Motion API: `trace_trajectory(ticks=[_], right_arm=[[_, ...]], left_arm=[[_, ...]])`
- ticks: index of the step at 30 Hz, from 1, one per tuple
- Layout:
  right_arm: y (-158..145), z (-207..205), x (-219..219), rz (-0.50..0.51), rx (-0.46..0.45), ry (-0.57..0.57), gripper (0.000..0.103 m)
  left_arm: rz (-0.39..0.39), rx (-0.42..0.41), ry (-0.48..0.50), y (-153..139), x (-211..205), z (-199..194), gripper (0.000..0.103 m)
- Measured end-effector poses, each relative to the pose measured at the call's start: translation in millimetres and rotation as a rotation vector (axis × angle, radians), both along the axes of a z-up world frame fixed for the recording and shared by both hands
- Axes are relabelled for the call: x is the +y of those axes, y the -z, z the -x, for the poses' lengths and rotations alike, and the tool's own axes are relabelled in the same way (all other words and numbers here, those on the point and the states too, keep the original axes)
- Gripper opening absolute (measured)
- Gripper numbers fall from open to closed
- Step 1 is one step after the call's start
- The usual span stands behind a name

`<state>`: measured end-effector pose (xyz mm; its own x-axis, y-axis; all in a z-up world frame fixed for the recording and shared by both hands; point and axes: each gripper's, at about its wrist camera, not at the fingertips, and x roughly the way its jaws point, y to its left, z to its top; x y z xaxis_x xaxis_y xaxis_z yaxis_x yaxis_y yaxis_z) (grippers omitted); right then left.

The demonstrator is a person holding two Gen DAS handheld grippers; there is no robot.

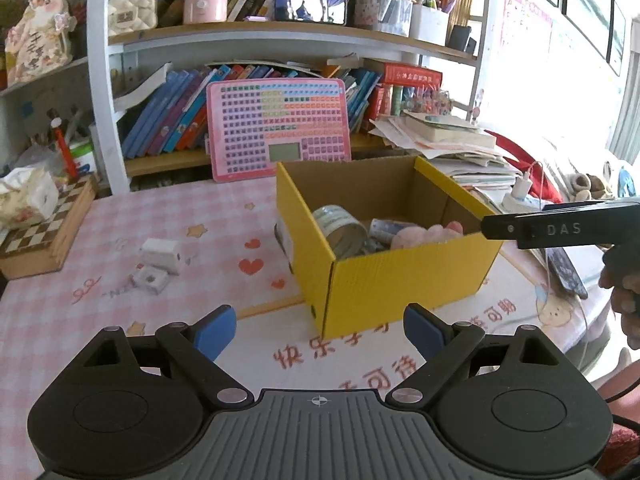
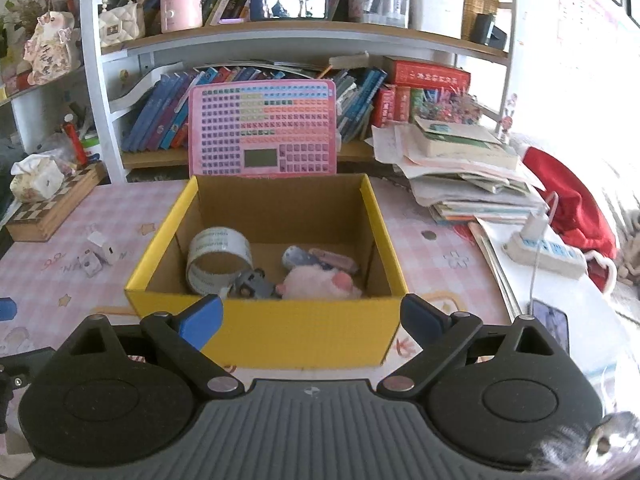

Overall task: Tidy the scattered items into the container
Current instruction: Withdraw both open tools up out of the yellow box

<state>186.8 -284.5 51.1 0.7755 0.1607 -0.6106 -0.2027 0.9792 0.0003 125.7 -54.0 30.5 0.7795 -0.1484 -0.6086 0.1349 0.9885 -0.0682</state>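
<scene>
Right wrist view: the right gripper (image 2: 310, 318) hung spread and empty before the yellow box (image 2: 280, 322), tape roll (image 2: 218, 260) and pink plush (image 2: 320, 284) inside; the left gripper (image 1: 318, 330), also spread, faced two small white boxes (image 1: 158, 264) on the tabletop (image 1: 120, 220).

The right gripper (image 2: 310, 318) sits wide open and empty right in front of the yellow cardboard box (image 2: 308, 332). Inside the box: a tape roll (image 2: 218, 260), a pink plush toy (image 2: 320, 284) and a small dark metal gadget (image 2: 252, 284). Two small white items (image 2: 98, 258) lie on the pink tablecloth (image 2: 116, 208) off to the left.

One yellow box (image 2: 280, 332), one tape roll (image 2: 218, 258), two white blocks (image 1: 160, 264).
</scene>
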Motion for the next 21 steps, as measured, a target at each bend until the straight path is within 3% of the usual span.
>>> trace_trajectory(ticks=[21], right_arm=[[19.7,91.0,27.9,-0.024,0.035,0.098,0.097]], left_arm=[[0.0,0.009,-0.07,3.1,55.6,63.4,0.093]])
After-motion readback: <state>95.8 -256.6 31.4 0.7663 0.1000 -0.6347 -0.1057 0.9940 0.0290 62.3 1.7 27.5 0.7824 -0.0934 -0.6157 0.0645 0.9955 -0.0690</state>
